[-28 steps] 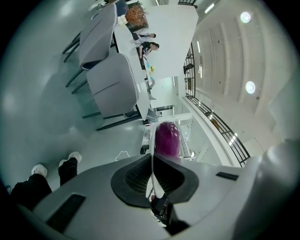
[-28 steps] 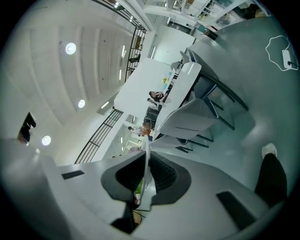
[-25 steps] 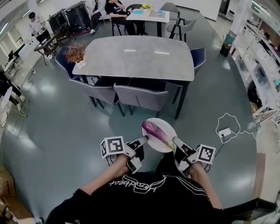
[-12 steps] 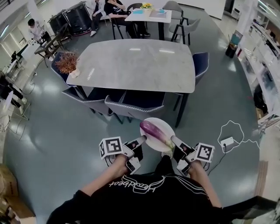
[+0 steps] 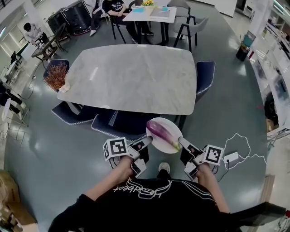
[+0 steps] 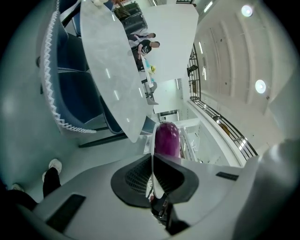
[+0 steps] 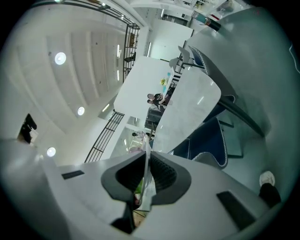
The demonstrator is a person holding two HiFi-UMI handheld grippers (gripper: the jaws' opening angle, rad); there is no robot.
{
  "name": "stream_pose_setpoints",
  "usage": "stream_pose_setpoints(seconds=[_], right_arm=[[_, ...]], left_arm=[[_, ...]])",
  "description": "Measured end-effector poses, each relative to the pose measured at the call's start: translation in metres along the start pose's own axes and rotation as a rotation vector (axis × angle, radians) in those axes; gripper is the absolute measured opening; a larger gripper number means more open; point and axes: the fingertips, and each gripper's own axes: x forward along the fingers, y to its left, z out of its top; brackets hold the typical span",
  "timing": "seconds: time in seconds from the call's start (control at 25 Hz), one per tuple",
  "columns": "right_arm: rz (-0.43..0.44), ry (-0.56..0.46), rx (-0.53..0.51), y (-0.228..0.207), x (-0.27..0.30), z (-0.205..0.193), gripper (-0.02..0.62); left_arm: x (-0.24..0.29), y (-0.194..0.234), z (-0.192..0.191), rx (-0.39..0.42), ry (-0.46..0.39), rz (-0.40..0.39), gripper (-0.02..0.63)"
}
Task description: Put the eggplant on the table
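Observation:
A purple eggplant (image 5: 159, 132) lies on a white plate (image 5: 172, 125) that I carry in the air between both grippers. My left gripper (image 5: 146, 143) is shut on the plate's left rim, and my right gripper (image 5: 181, 142) is shut on its right rim. In the left gripper view the eggplant (image 6: 166, 138) shows just past the closed jaws, with the plate (image 6: 153, 168) edge-on between them. The right gripper view shows the thin plate rim (image 7: 146, 178) pinched in its jaws. The grey marble table (image 5: 131, 77) stands just ahead, its near edge close to the plate.
Dark blue chairs (image 5: 124, 123) are tucked under the table's near side, another chair (image 5: 205, 74) at its right. A dried plant (image 5: 56, 76) sits on the table's left corner. A white cable and plug (image 5: 232, 156) lie on the floor at right. People sit at a far table (image 5: 152, 13).
I have walked toward the marble table with the plate and eggplant held by both grippers; the table now stands much nearer, and the chairs are right under the plate.

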Motion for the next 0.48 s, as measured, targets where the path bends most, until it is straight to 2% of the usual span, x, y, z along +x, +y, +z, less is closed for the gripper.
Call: stream_pose_setpoints(seconds=[0.2,0.32,0.48], right_arm=[[0.005,0.016,-0.030,-0.012,0.014,0.053,0.031],[0.005,0.032,-0.027,-0.017,0.034,0.087,0.031],[0.001,0.064,-0.026,-0.015,0.064,0.111,0.031]], left_arm=[[0.043,-0.013,0.029,0.019,-0.009,0.002,0.020],[0.067,-0.024,0.060,0.022,-0.028,0.004,0.020],[0.078,-0.031,0.095,0.010,-0.041,0.013,0.020]])
